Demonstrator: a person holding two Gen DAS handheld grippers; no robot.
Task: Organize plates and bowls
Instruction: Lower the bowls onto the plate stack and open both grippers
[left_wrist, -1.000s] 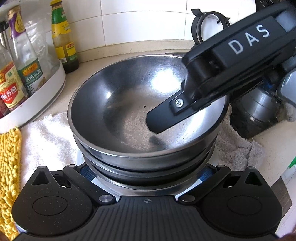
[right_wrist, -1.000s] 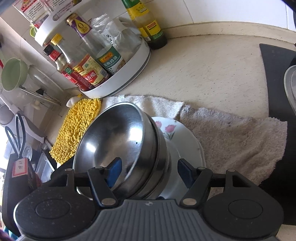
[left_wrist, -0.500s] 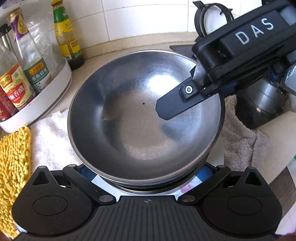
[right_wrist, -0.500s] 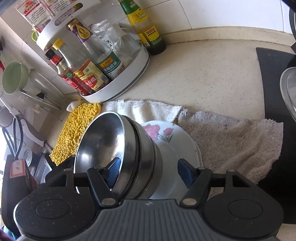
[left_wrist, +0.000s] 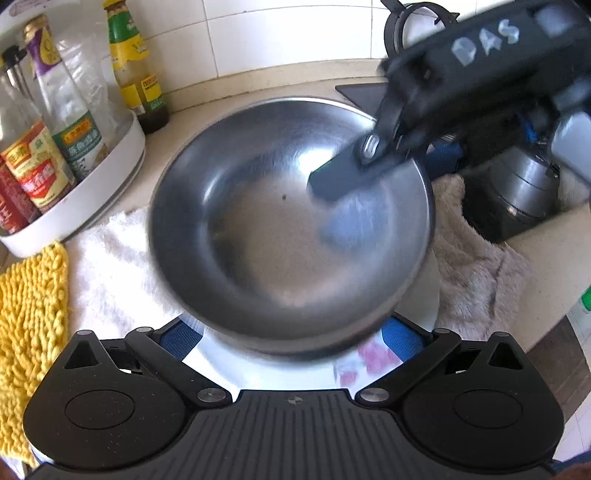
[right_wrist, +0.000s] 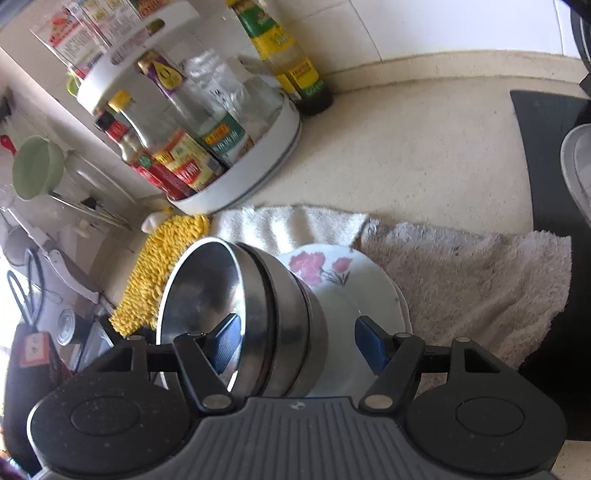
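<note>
Raised and tipped further since a second ago: stack of nested steel bowls, now canted steeply off the floral plate, more of whose pink flowers show.

Right gripper: reaches in from the stack's right side, angled downward; one blue-padded finger inside the top bowl, the other outside past the walls. Jaws spread wide around the walls; whether both pads press, cannot tell.

Left gripper: low and level before the stack, fingers parted wide to either side of the plate's near edge, clasping nothing visible.

Bowls: three visible, stainless, dull grey inside with a dark speck, motion-blurred in the left wrist view.

Plate: white, resting on a beige towel on the counter, beside a yellow chenille mat and a white condiment turntable.
</note>
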